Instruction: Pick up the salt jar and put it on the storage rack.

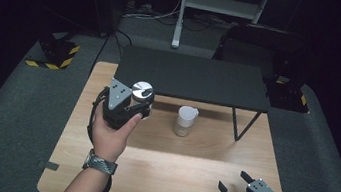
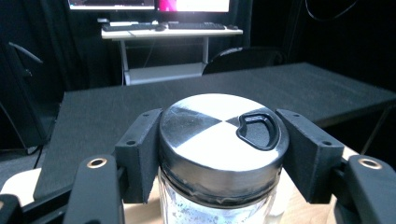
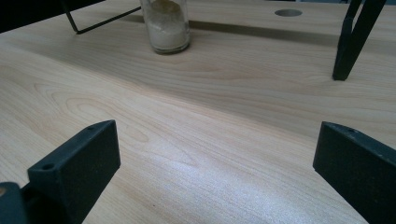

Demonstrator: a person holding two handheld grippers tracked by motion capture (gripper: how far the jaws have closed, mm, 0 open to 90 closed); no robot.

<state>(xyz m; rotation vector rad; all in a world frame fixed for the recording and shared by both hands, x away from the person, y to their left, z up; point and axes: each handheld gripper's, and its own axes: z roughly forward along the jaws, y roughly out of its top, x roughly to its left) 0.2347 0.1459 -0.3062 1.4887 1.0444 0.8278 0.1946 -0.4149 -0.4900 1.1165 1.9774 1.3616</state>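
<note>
Pale wooden tabletop (image 1: 157,175) carries a black raised shelf (image 1: 191,76), before which the left tongs (image 1: 132,102) clamp an upright glass jar with a steel lid (image 2: 223,135), left of the white-lidded powder jar (image 1: 186,121); the right tongs (image 1: 234,183) rest spread near the front corner.

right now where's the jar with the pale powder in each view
High view: the powder jar stands mid-table, just in front of the black shelf.
Left gripper view: I can't pick it out; the left gripper is shut on a metal-lidded jar.
Right gripper view: top, left of centre, beyond the open right gripper.
Shared landmark: the shelf's black leg.
</note>
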